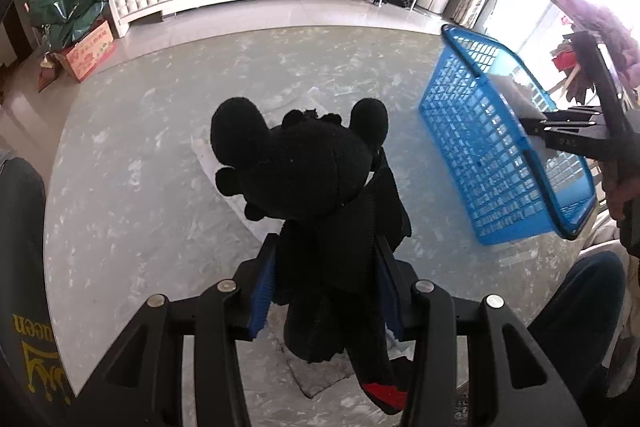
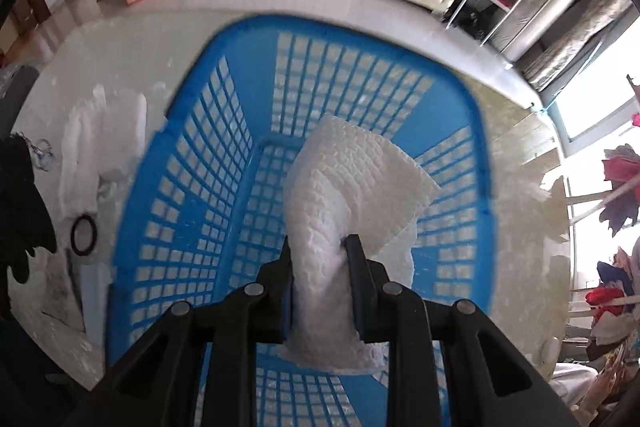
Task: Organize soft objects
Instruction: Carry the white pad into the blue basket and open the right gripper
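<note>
Black fuzzy plush toy (image 1: 316, 195) pinched in left tool (image 1: 326, 291), hanging above marbled grey worktop (image 1: 132, 163). Right tool (image 2: 320, 259) clamps white quilted foam sheet (image 2: 352, 195) over blue plastic lattice basket (image 2: 192, 187), basket near worktop's right edge; middle of worktop open.

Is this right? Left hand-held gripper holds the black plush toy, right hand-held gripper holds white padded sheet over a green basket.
One error: the basket is blue, as the right wrist view shows. The rest stands: left hand-held gripper clamps the black plush toy, right hand-held gripper holds the white padded sheet over it.
</note>
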